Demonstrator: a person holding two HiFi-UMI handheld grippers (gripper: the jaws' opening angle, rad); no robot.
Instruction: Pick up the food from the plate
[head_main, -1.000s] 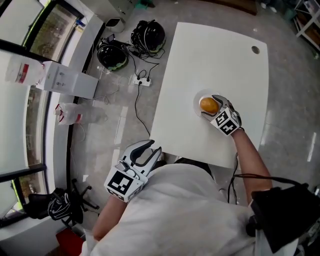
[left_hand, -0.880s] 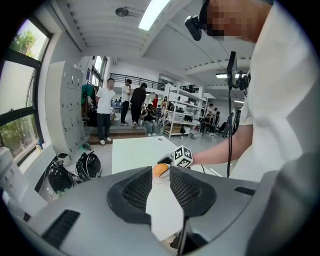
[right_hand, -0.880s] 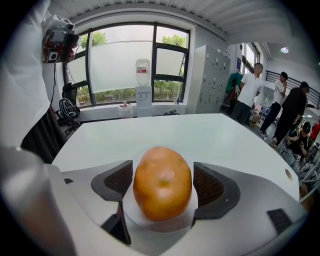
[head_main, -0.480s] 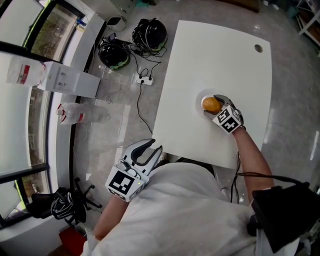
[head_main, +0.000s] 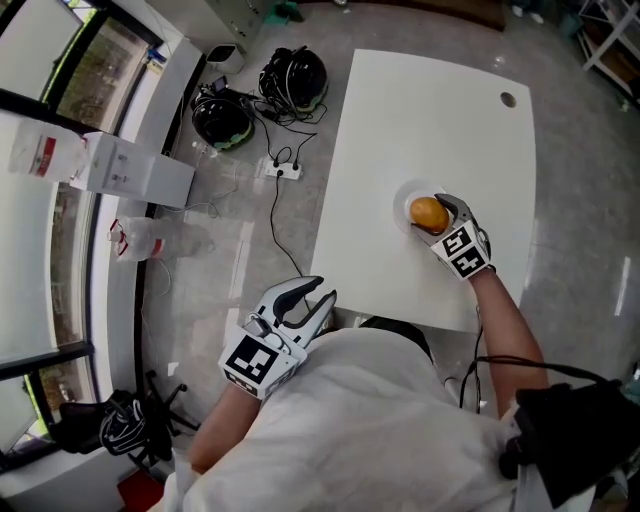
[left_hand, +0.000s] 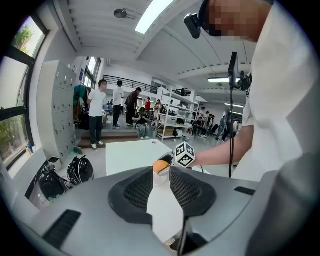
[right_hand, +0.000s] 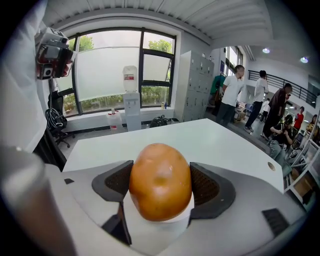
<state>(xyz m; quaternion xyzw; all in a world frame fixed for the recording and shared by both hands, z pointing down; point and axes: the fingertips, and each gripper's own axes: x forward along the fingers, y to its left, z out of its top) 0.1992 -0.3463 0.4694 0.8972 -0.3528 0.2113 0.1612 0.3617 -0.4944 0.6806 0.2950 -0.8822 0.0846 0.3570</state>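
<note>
A round orange-brown piece of food (head_main: 428, 213) is over the small white plate (head_main: 407, 199) on the white table (head_main: 420, 120). My right gripper (head_main: 436, 212) is shut on it, one jaw pressed to each side. In the right gripper view the food (right_hand: 160, 181) fills the gap between the dark pads, and the plate (right_hand: 161, 230) shows white just under it. My left gripper (head_main: 306, 296) hangs off the table's near-left corner by my body, open and empty. The left gripper view looks across the table (left_hand: 129, 156) at the food (left_hand: 160, 166).
Two black helmets (head_main: 293, 76) and a power strip with cables (head_main: 278, 170) lie on the floor left of the table. A white box (head_main: 130, 165) sits further left. A cable hole (head_main: 508, 99) marks the table's far right corner. People stand far behind.
The right gripper stays shut on the food and has shifted slightly toward me and to the right over the plate. My left gripper has barely moved.
</note>
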